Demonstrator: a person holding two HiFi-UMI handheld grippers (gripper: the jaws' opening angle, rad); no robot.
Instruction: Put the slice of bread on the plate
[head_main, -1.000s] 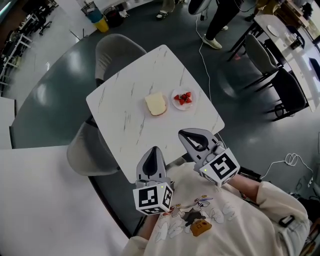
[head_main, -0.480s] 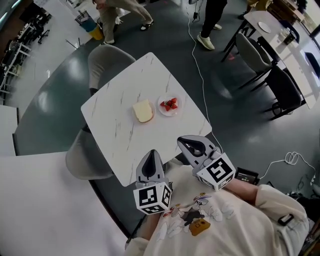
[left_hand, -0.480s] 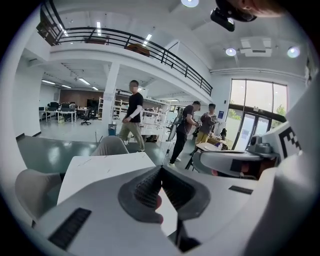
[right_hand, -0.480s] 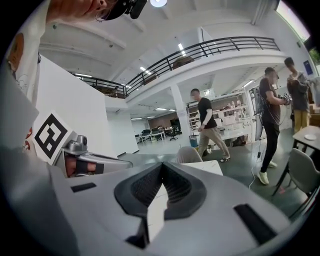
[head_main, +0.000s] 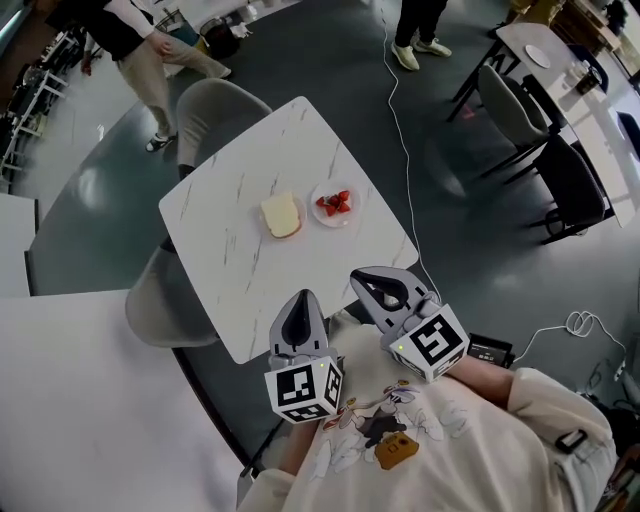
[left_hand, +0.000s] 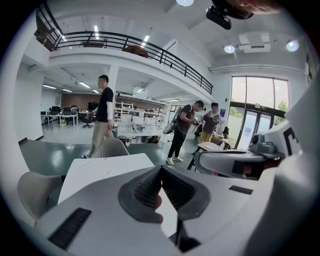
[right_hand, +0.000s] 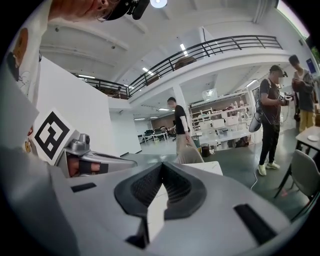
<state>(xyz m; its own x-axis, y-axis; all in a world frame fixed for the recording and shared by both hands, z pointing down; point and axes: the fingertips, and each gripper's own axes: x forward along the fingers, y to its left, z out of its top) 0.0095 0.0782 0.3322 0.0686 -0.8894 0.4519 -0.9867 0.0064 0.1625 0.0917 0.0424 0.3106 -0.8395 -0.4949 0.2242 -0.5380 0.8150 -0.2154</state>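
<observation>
A slice of bread (head_main: 282, 215) lies flat in the middle of the white marble table (head_main: 235, 270). Just to its right stands a small white plate (head_main: 333, 206) with cut strawberries on it. Both grippers hang over the table's near edge, close to the person's chest and well short of the bread. My left gripper (head_main: 300, 298) is shut and holds nothing; in its own view the jaws (left_hand: 161, 168) meet at the tips over the tabletop (left_hand: 100, 170). My right gripper (head_main: 363, 278) is likewise shut and holds nothing, its jaws (right_hand: 161, 164) touching at the tips.
Grey chairs stand at the table's far side (head_main: 215, 108) and left side (head_main: 160, 310). A large white table (head_main: 80, 400) fills the lower left. Dark chairs (head_main: 565, 180) and another table are at the right. A person (head_main: 140, 50) walks at the top left; a cable (head_main: 400, 130) runs across the floor.
In the head view the table, bread and plate have slid left and slightly up. Both grippers stay shut near the chest. A person has walked into the top left.
</observation>
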